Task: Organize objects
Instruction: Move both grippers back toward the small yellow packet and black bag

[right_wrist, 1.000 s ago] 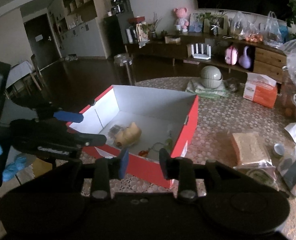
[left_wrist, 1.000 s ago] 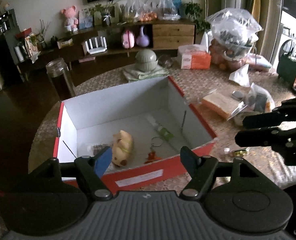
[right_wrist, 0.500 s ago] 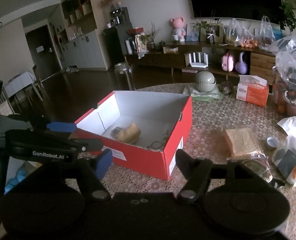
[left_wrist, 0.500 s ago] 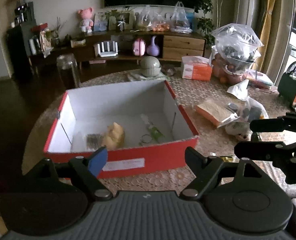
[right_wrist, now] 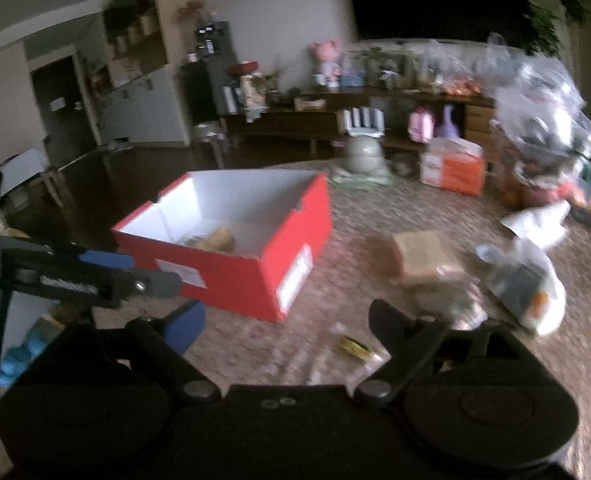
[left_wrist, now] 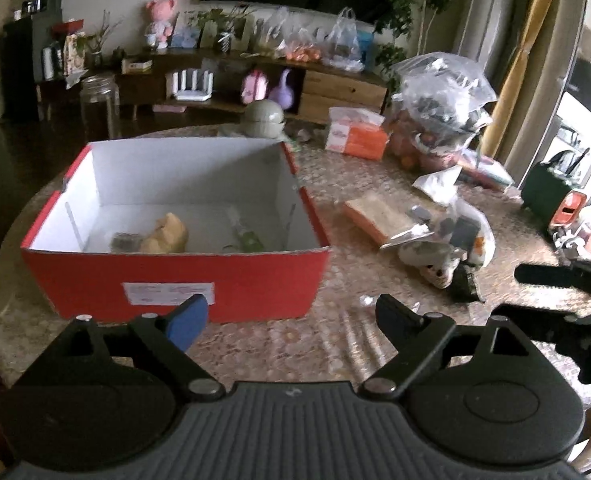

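Fingers of left gripper (left_wrist: 291, 318) and right gripper (right_wrist: 285, 322) spread wide, opening, nothing between, above table (left_wrist: 295, 344).

Dim living room beyond a round counter (left_wrist: 515, 296) with a patterned cloth. Against the far wall, a long low wooden sideboard (left_wrist: 335, 88), topped with a pink plush toy (left_wrist: 159, 20), plastic bags (left_wrist: 335, 44) and potted greenery. On its lower shelf, a white router (left_wrist: 191, 84) with upright antennas. At left, a tall dark cabinet (left_wrist: 27, 40). At right, yellow curtains (left_wrist: 523, 52). Dark wooden floor (right_wrist: 143, 168) leading towards a doorway (right_wrist: 55, 108).
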Demonstrator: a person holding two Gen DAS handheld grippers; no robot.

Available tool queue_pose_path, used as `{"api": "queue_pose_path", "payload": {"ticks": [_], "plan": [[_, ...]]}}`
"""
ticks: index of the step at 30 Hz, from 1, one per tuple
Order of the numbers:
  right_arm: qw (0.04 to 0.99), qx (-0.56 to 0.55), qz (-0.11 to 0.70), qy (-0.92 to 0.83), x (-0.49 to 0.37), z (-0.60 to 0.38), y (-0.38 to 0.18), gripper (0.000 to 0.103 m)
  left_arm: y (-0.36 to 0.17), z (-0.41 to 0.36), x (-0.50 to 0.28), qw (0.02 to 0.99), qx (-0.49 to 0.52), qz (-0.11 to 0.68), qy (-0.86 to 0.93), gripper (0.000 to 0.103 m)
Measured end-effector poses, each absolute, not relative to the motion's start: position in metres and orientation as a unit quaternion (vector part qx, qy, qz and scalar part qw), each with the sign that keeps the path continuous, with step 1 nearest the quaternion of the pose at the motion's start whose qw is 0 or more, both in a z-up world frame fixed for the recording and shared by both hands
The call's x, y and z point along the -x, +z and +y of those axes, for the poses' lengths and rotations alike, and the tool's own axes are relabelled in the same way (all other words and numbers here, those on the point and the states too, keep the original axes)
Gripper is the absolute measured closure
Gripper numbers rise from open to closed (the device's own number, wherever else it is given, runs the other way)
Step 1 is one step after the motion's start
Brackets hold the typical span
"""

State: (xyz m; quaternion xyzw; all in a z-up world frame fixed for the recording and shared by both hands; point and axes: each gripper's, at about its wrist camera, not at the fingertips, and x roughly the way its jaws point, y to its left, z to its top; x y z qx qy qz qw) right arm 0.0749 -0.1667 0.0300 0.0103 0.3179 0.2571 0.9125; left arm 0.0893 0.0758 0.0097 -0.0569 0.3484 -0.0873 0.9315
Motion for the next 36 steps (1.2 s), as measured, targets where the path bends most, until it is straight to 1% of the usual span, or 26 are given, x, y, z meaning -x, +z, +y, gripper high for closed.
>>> {"api": "queue_pose_path", "payload": {"ticks": [1, 8, 18, 24, 36], "plan": [[0.913, -0.014, 0.322, 0.25, -0.075, -0.173, 0.027, 0.014, 0.008, 0.073, -0.09, 0.932, 0.059, 0.347, -0.093, 0.0], [0.922, -0.025, 0.335, 0.195, -0.074, -0.215, 0.011, 0.014, -0.009, 0.041, -0.095, 0.929, 0.062, 0.344, -0.121, 0.0], [0.931, -0.024, 0.34, 0.131, -0.085, -0.259, -0.004, 0.014, -0.029, -0.011, -0.103, 0.921, 0.037, 0.347, -0.172, 0.0], [0.934, -0.009, 0.341, 0.107, -0.095, -0.267, -0.016, 0.014, -0.048, -0.03, -0.119, 0.913, 0.042, 0.374, -0.158, 0.0], [0.921, -0.011, 0.378, 0.096, -0.134, -0.266, -0.05, 0.017, -0.085, -0.056, -0.152, 0.908, -0.003, 0.395, -0.142, 0.0]]}}
